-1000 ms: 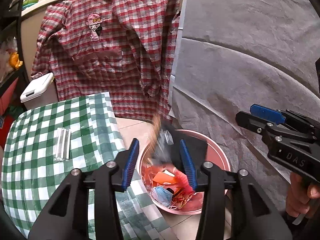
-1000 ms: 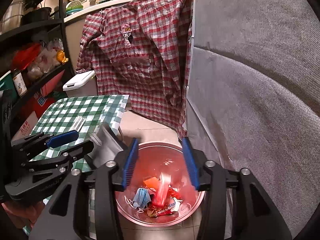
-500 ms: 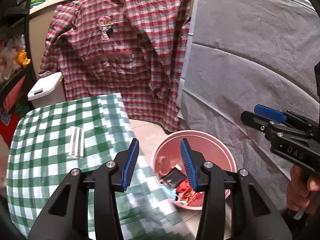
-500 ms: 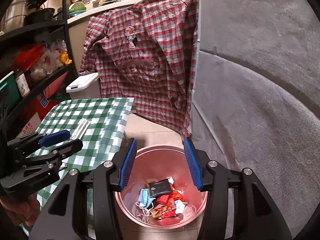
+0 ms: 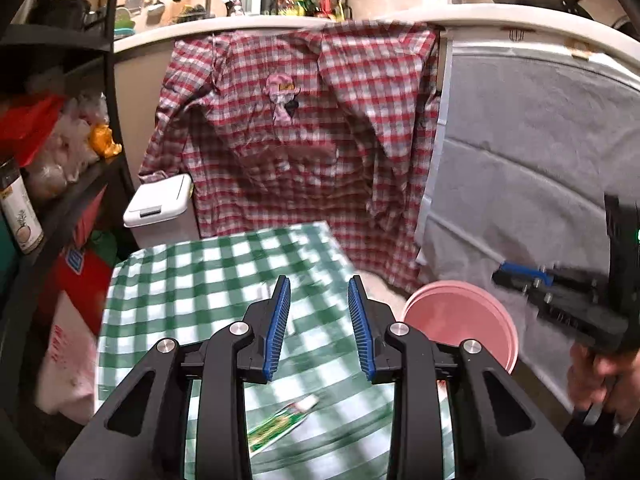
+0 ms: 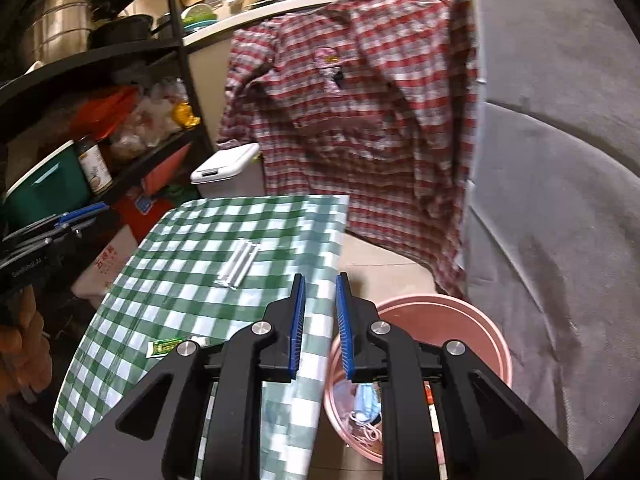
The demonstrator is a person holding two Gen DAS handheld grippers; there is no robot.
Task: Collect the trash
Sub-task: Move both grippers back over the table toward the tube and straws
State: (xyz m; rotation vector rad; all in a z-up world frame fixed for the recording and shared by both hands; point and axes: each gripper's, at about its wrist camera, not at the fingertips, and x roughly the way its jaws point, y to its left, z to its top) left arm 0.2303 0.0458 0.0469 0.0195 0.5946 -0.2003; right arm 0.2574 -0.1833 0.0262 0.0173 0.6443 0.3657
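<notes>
Between drops: both grippers hang empty over the counter (image 6: 168, 256), its green-checked cloth still carrying two pieces of trash, while the pink bin (image 6: 472, 320) stands on the floor just off the counter's right edge, already holding a blue mask (image 6: 366, 400) and other scraps.

The left gripper (image 5: 318, 322) has its fingers partly spread with nothing between them; they have just been closing. The right gripper (image 6: 320, 326) shows only a narrow gap, also just closed down on nothing.

Nearest the left gripper lies a green-and-white sachet (image 5: 280, 424), flat and thin on the cloth. Farther back sits a clear packet of white sticks (image 6: 238, 264).

The next move likely calls for spreading the fingers again and dropping low onto the sachet, which may prove hard to pinch off the cloth.
</notes>
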